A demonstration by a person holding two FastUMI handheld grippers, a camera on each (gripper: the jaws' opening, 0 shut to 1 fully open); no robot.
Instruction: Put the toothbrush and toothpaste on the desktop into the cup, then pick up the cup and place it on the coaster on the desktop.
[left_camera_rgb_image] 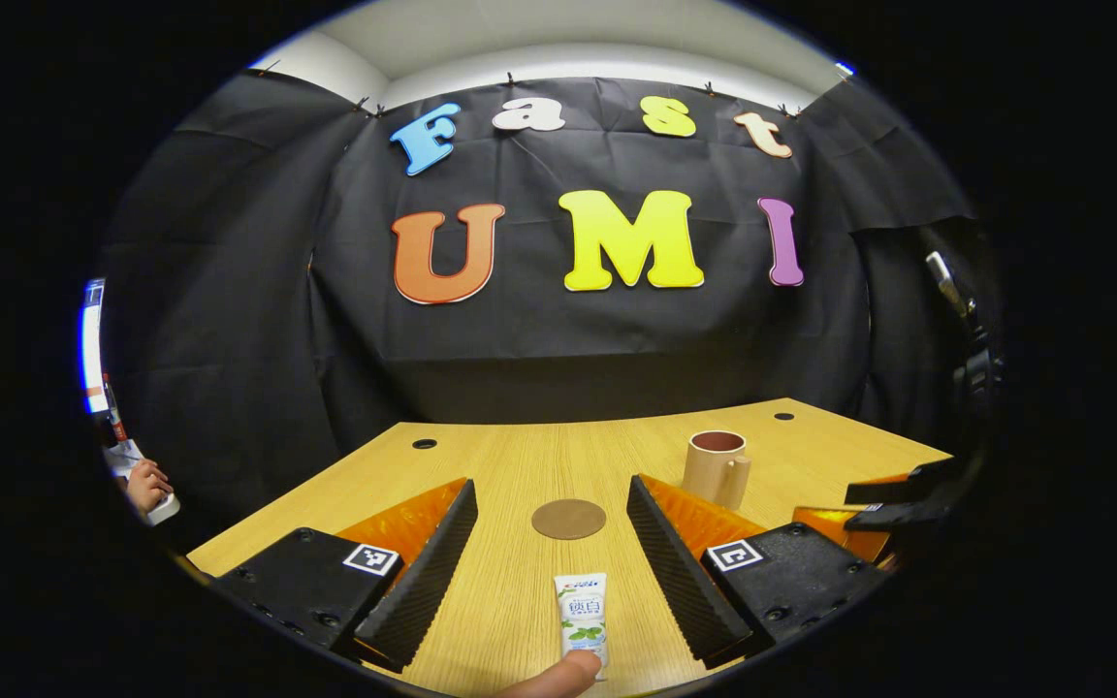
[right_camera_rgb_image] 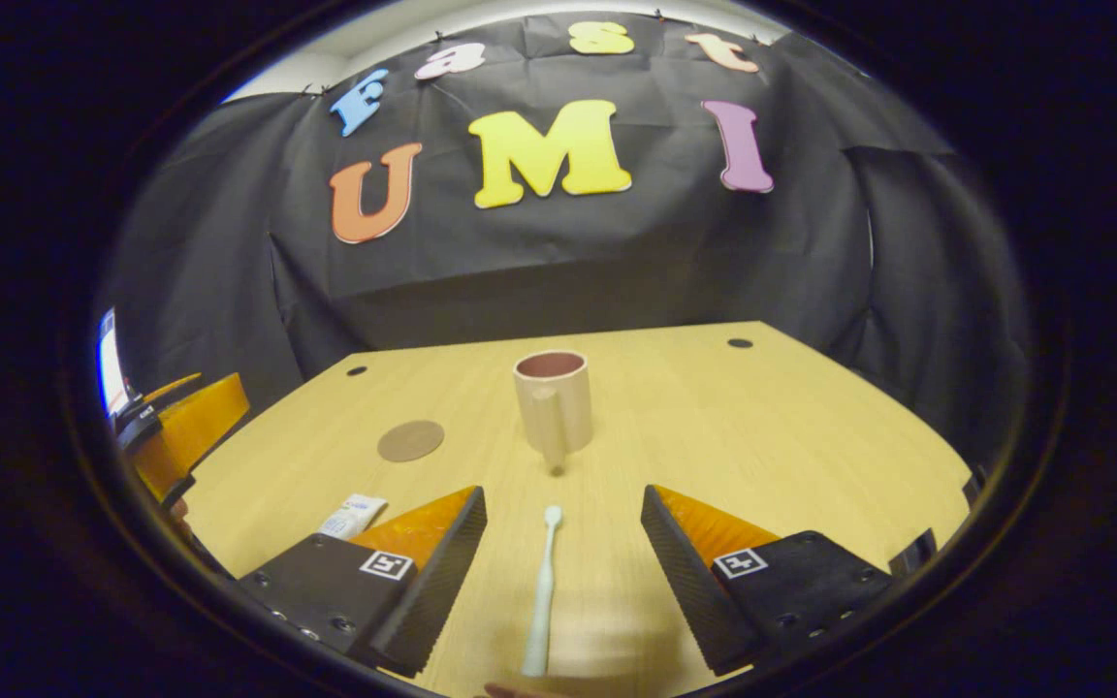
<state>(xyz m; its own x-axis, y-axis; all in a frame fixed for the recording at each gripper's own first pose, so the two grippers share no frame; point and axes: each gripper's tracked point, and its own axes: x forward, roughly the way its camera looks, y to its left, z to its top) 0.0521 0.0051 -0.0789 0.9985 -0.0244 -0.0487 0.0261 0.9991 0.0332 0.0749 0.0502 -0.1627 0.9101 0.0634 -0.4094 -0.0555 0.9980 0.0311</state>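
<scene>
Both grippers held spread above the desktop [right_camera_rgb_image: 811, 436] — nothing grasped.
Left gripper [left_camera_rgb_image: 558, 572] straddles the flat-lying toothpaste [left_camera_rgb_image: 582, 618]; right gripper [right_camera_rgb_image: 563, 572] straddles the toothbrush [right_camera_rgb_image: 543, 591] (head toward the upright cup [right_camera_rgb_image: 554, 402]) — coaster [left_camera_rgb_image: 568, 519] bare.

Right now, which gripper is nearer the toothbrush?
Right. The toothbrush lies between the open fingers of the right gripper. The left gripper is off to the side, straddling the toothpaste instead.
</scene>
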